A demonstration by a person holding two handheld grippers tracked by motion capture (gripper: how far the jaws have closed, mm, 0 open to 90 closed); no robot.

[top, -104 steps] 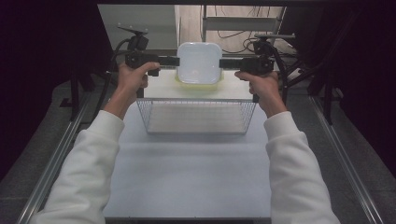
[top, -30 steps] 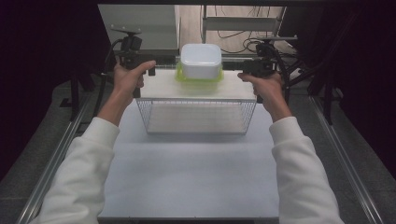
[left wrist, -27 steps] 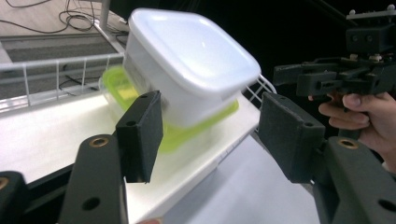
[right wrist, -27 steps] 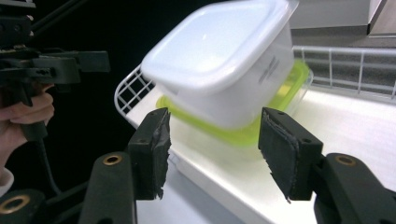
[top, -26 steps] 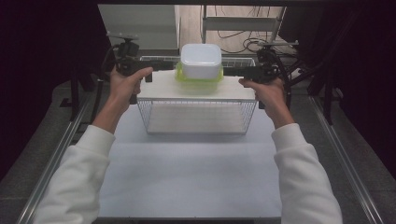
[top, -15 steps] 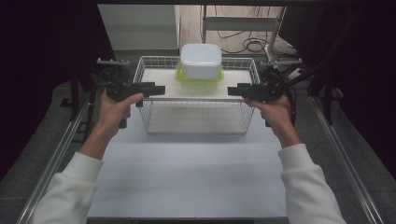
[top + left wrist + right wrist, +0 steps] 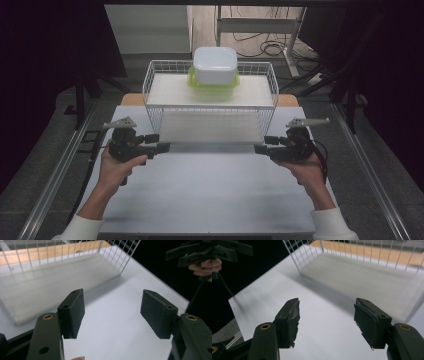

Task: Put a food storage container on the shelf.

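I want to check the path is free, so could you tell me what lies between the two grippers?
Bare white table top: in the high view nothing lies between the left gripper and the right gripper; the wire basket stands beyond them.

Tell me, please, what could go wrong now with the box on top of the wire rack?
1. The white container sits upside down on its green lid at the back edge of the wire rack; a bump could tip it off.
2. Both the left gripper and right gripper hang open near the rack's front and might knock it.

A white wire basket holds a smooth plastic container; the tabletop is matt white.
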